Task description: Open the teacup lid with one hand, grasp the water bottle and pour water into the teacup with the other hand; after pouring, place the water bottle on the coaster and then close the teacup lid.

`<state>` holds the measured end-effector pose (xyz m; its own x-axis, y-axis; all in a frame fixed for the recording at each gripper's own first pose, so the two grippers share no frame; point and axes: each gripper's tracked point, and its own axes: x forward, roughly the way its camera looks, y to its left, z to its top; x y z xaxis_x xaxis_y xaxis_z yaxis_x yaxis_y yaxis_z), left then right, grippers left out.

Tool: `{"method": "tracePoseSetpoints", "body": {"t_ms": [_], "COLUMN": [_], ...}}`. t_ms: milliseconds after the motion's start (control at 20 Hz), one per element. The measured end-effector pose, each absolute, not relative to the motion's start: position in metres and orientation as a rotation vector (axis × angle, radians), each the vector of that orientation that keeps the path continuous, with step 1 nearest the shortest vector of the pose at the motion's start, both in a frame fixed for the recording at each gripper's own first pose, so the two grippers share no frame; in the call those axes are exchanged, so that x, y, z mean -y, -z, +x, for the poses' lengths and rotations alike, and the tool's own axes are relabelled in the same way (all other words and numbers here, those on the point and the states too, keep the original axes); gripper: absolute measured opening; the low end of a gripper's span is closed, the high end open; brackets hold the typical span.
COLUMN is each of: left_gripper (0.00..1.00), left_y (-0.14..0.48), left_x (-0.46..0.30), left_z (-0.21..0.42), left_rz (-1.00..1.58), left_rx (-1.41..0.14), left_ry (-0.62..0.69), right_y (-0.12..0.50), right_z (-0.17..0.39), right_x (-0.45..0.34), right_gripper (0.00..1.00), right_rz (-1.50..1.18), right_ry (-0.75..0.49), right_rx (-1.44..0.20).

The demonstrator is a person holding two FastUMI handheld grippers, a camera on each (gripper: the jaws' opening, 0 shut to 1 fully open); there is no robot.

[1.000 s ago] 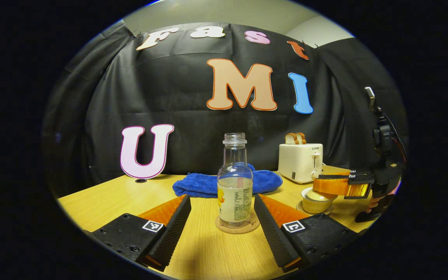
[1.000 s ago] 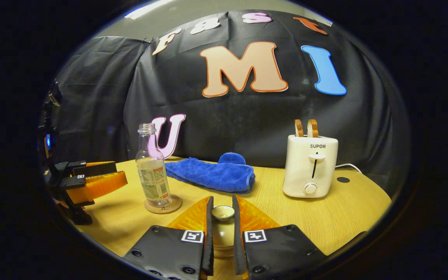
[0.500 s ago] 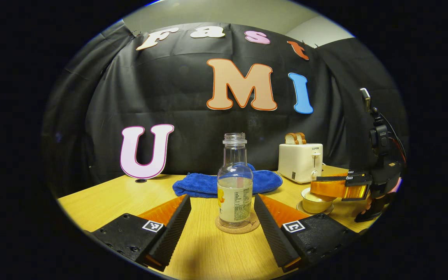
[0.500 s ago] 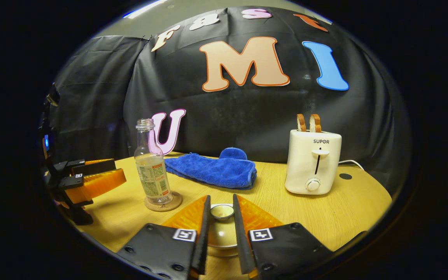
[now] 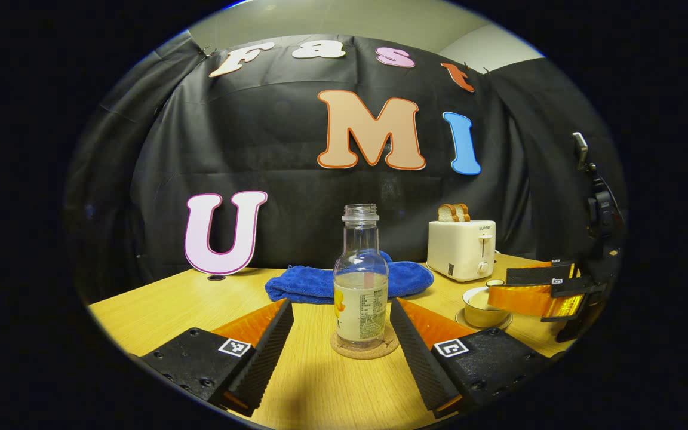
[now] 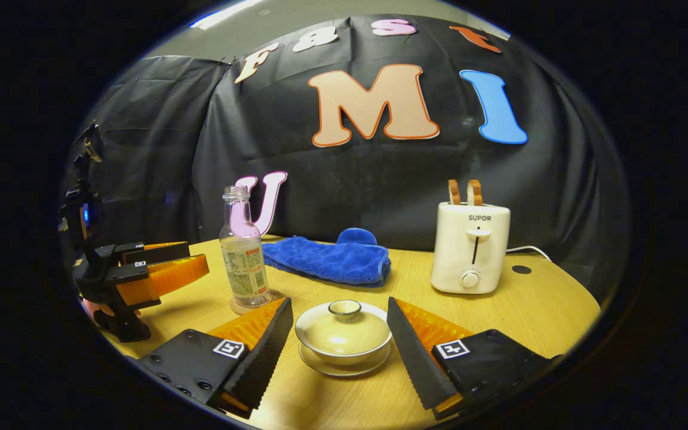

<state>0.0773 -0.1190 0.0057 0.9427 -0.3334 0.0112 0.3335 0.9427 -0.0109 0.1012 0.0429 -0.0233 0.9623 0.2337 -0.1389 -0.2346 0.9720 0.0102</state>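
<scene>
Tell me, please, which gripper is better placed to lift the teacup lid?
Right. The right gripper is open with its fingers either side of the teacup lid, knob roughly centred between them. The left gripper instead frames the water bottle on its coaster.
</scene>
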Motion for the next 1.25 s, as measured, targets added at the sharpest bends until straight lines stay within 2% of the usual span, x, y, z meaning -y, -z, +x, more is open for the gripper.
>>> {"method": "tracePoseSetpoints", "body": {"t_ms": [150,300,500,550,850,900,950,1000,1050,1150,1200,1250], "left_gripper": [0.95,0.95,0.95,0.95,0.95,0.94,0.94,0.95,0.95,0.95,0.95,0.95], "left_y": [-0.006,-0.006,-0.006,-0.006,-0.006,-0.006,-0.005,-0.005,-0.005,-0.005,-0.005,-0.004], "left_x": [0.119,0.119,0.119,0.119,0.117,0.115,0.112,0.110,0.110,0.104,0.100,0.095], "left_z": [0.078,0.077,0.077,0.077,0.078,0.077,0.077,0.077,0.076,0.073,0.072,0.070], "left_rz": [-0.013,-0.012,-0.012,-0.012,-0.012,-0.010,-0.010,-0.011,-0.011,-0.011,-0.010,-0.010], "left_rx": [0.009,0.009,0.009,0.009,0.009,0.009,0.009,0.007,0.006,0.004,0.003,0.004], "left_ry": [0.340,0.340,0.339,0.339,0.333,0.325,0.313,0.305,0.301,0.280,0.262,0.243], "right_y": [0.011,0.002,0.002,0.001,-0.003,-0.002,-0.002,-0.003,-0.003,-0.003,-0.004,-0.003], "right_z": [0.086,0.067,0.039,0.035,0.014,0.012,0.012,0.011,0.010,0.009,0.008,0.008], "right_x": [-0.035,-0.028,-0.021,-0.017,0.016,0.020,0.025,0.032,0.039,0.045,0.048,0.050], "right_gripper": [1.00,0.95,0.99,0.95,0.95,0.99,0.95,0.99,0.96,0.99,0.95,0.99], "right_rz": [0.009,0.008,0.008,0.007,0.001,0.001,-0.001,-0.002,-0.003,-0.005,-0.005,-0.006], "right_ry": [-0.217,-0.194,-0.167,-0.144,0.004,0.028,0.057,0.092,0.127,0.170,0.184,0.196], "right_rx": [-0.067,-0.008,-0.010,-0.009,0.000,0.001,0.001,0.004,0.004,0.006,0.008,0.008]}}
